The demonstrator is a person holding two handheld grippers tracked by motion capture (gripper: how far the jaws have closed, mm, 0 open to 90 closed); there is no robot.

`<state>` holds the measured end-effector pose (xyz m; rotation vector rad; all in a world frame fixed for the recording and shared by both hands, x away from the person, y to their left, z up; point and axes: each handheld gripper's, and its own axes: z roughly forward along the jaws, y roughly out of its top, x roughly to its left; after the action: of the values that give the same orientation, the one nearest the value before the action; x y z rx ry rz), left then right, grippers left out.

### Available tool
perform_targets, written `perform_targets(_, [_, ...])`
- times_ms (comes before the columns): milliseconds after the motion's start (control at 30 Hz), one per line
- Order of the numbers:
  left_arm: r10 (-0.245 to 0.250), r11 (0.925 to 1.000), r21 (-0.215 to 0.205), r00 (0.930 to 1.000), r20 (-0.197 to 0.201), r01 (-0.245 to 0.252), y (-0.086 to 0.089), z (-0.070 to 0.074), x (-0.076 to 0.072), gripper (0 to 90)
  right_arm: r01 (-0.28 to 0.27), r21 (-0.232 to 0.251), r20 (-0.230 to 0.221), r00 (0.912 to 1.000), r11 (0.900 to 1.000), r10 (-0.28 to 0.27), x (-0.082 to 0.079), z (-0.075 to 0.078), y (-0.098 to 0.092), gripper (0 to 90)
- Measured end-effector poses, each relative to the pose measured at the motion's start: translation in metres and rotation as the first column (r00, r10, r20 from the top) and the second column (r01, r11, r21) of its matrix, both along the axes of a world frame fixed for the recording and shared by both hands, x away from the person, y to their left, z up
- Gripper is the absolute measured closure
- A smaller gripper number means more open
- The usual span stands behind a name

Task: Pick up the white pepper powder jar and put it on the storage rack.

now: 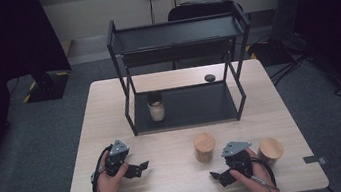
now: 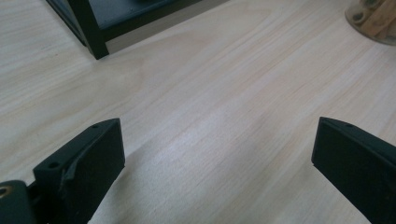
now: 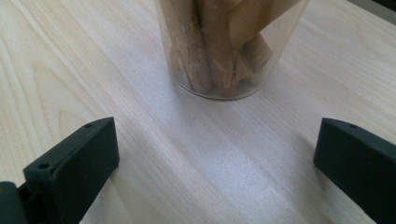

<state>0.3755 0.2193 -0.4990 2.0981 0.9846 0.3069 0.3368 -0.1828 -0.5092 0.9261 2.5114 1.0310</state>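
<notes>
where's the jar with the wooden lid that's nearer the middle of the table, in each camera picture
High view: the middle jar stands front of centre, left of the right gripper.
Left gripper view: top right corner.
Right gripper view: top centre, ahead of the open jaws.
Shared landmark: the pale wooden table.

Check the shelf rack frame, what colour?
Black, frame and both trays of the shelf rack; clearest in the high view.

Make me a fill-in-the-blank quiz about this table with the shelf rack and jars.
1. The jar with the black lid stands on the rack's ____ shelf.
2. The right gripper faces a clear jar with its jaws ____.
3. ____ wooden-lidded jars stand on the table in front of the rack.

Missing words: bottom; open; Two
</notes>
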Motion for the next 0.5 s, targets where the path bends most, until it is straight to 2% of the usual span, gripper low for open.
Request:
perform_targets(200, [0.006,0.9999,0.012,1.0,-0.008,-0.006,0.0032,-0.0023,-0.0023,2.2,0.0,0.0,0.0,1.0,1.0,0.0,0.0,0.0,0.0,0.0])
perform_targets(500, [0.002,0.9981,0.062,1.0,-0.008,-0.002,0.0037,-0.0055,-0.0047,2.2,0.0,0.0,0.0,1.0,1.0,0.0,0.0,0.0,0.0,0.0])
